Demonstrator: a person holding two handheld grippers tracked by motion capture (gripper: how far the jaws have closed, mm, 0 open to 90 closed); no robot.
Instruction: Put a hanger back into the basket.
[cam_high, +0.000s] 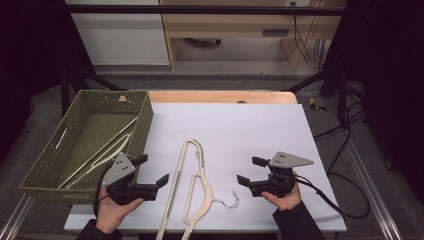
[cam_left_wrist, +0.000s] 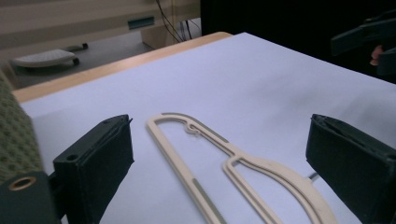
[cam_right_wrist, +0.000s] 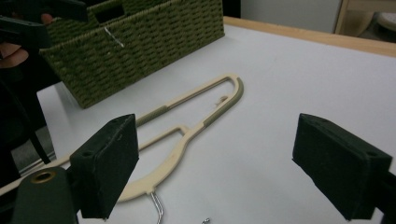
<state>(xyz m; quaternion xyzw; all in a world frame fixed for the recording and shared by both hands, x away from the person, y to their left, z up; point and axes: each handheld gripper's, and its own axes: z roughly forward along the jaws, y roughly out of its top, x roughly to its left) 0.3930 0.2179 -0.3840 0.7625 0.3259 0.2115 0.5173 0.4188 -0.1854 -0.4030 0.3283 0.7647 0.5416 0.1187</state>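
Note:
A cream plastic hanger (cam_high: 192, 185) with a wire hook (cam_high: 227, 202) lies flat on the white table top, between my two grippers. My left gripper (cam_high: 152, 169) stands open just left of it, near the basket's front corner, with nothing between its fingers. My right gripper (cam_high: 248, 170) stands open to the hanger's right, also holding nothing. In the left gripper view the hanger (cam_left_wrist: 243, 163) lies on the table ahead of the wide-apart jaws (cam_left_wrist: 219, 140). The right gripper view shows the hanger (cam_right_wrist: 187, 135) beyond its own open jaws (cam_right_wrist: 217, 135).
A green woven basket (cam_high: 145, 120) stands at the table's left with a second cream hanger (cam_high: 100, 155) inside. The basket wall (cam_right_wrist: 140, 46) is close to the left hand. Cables trail off the table's right side (cam_high: 345, 200). A wooden strip (cam_high: 220, 96) edges the far side.

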